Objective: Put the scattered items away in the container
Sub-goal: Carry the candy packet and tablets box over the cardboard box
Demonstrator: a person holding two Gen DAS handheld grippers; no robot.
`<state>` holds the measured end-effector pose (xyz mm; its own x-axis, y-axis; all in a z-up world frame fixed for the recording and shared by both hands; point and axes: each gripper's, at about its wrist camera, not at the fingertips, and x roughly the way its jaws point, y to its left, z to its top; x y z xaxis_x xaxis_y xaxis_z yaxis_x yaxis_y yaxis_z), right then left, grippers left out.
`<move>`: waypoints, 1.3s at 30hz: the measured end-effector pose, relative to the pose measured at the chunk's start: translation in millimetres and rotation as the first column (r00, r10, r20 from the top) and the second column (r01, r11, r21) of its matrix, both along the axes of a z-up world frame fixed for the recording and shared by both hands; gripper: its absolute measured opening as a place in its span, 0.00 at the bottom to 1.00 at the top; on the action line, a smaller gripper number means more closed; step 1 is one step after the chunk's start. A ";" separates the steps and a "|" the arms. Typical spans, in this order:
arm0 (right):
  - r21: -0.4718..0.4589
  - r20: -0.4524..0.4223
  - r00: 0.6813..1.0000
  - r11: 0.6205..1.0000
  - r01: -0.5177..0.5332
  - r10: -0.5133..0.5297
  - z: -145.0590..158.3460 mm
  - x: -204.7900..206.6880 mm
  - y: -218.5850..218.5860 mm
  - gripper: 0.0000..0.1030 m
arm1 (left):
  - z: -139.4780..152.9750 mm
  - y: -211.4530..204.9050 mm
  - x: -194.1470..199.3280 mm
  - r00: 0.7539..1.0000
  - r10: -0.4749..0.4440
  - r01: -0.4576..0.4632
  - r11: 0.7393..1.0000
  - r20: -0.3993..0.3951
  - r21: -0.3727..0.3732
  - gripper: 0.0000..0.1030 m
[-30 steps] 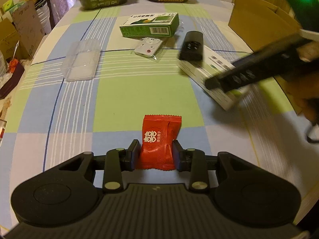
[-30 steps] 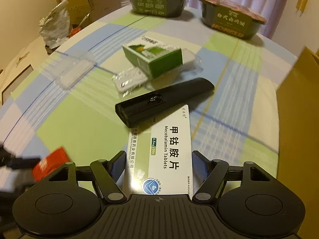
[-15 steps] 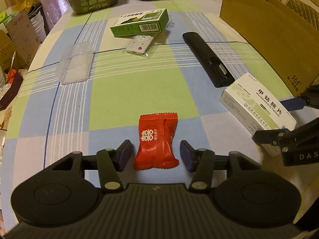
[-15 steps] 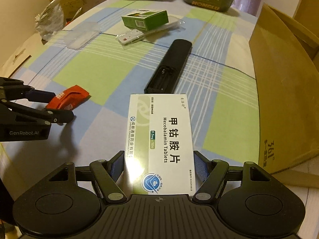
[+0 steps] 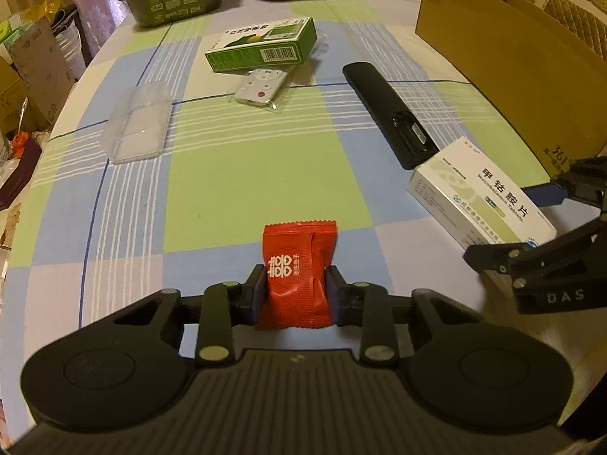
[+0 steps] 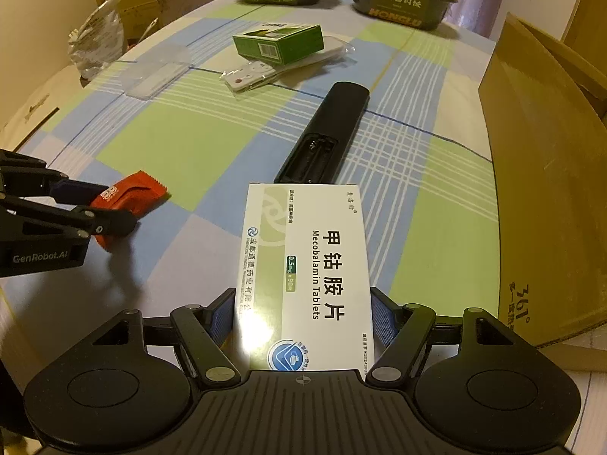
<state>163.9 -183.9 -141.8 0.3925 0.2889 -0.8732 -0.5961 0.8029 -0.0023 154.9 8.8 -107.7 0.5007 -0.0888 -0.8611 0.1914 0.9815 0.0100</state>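
left wrist view: the left gripper (image 5: 294, 290) pinches the red candy packet (image 5: 297, 265) at its lower half, both pads pressed into the crinkled wrapper, so it looks held and ready to carry. the cardboard box (image 5: 504, 60) stands open at the counter's right edge, likely the container.

right wrist view: the right gripper (image 6: 301, 320) straddles the white tablet box (image 6: 303, 276) lengthwise, pads at its long sides with a sliver of gap on the left, so i cannot tell if it grips. the black remote (image 6: 326, 132) touches the box's far end.
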 end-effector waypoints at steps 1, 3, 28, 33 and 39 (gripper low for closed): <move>-0.001 0.001 1.000 1.000 -0.001 0.001 0.2 0.3 0.3 0.71 | 0.3 0.1 -0.7 1.000 -0.002 0.002 1.000 -0.002 -0.002 0.26; -0.003 -0.002 1.000 1.000 -0.002 0.002 -0.1 1.5 1.3 0.71 | 0.5 0.2 -2.3 1.000 -0.004 0.004 1.000 -0.006 -0.003 0.26; 0.076 0.060 0.993 0.993 0.093 -0.098 75.6 -51.5 -42.5 0.71 | 54.4 -31.1 -61.2 0.997 -0.069 0.069 0.998 0.044 0.003 0.25; 0.103 0.089 0.983 0.983 0.152 -0.161 96.8 -60.6 -67.6 0.71 | 70.9 -47.2 -68.7 0.993 -0.095 0.095 0.995 0.069 0.007 0.25; 0.115 0.135 0.964 0.970 0.215 -0.230 121.1 -66.1 -103.9 0.71 | 89.3 -75.7 -68.4 0.986 -0.141 0.142 0.990 0.089 -0.006 0.25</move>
